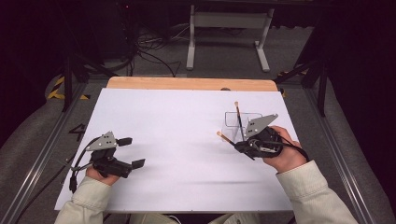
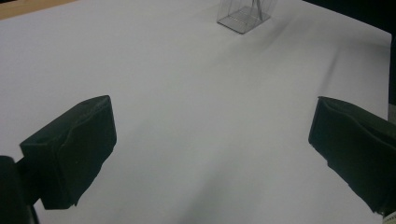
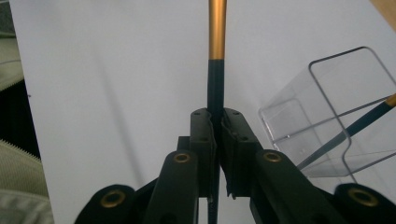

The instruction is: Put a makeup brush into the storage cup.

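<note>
Two brushes are in play, and one is already clamped in the right hand-held gripper (image 1: 239, 145), whose jaws are pressed together on the dark shaft. In the right gripper view this held brush (image 3: 216, 70) runs straight out along the jaws, with its gold-coloured end pointing away from the hand. From above, that same brush (image 1: 225, 138) lies at a slant, its pale tip out to the left of the gripper and just short of the clear box (image 1: 232, 122).

Nearer the person on the other side, the left hand-held gripper (image 1: 132, 151) rests over the bare white worktop (image 1: 187, 154) with its jaws wide apart and nothing between them. It sits well apart from the box, so the right hand is plainly the nearer one.

Just beyond and slightly left of the right gripper stands the box, an open-topped transparent container (image 3: 327, 112). Inside it a second brush (image 1: 238, 117) leans against the wall, tip up and poking above the rim.

Judging from this, the move ahead would be tipping the held brush upright and carrying it a short way forward over the rim, so its long axis needs to swing from slanted to near vertical.
</note>
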The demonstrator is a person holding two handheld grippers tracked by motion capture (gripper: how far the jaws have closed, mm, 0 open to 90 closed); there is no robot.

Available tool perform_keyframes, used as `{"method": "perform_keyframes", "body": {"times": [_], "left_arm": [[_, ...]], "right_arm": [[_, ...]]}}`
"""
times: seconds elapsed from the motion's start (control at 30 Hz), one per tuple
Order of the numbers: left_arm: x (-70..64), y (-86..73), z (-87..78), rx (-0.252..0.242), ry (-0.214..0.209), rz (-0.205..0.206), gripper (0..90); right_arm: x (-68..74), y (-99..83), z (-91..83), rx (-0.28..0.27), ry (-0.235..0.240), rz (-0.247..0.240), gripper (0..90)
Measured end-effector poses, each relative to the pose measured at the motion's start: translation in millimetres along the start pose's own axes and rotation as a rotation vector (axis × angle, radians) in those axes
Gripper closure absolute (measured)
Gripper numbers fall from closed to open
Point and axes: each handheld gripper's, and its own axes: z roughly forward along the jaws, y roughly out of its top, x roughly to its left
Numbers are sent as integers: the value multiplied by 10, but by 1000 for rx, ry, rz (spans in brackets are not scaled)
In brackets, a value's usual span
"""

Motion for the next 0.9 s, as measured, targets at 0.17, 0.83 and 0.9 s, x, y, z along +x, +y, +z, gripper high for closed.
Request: {"method": "perform_keyframes", "body": {"times": [0.17, 0.83, 0.9], "left_arm": [[0, -7, -2, -15, 8, -9, 5], [9, -41, 22, -62, 31, -12, 3], [10, -41, 19, -63, 33, -11, 3]], "right_arm": [[-21, -2, -54, -51, -19, 17, 839], [-101, -54, -228, -312, -107, 109, 839], [-104, -59, -232, -324, -107, 116, 839]]}}
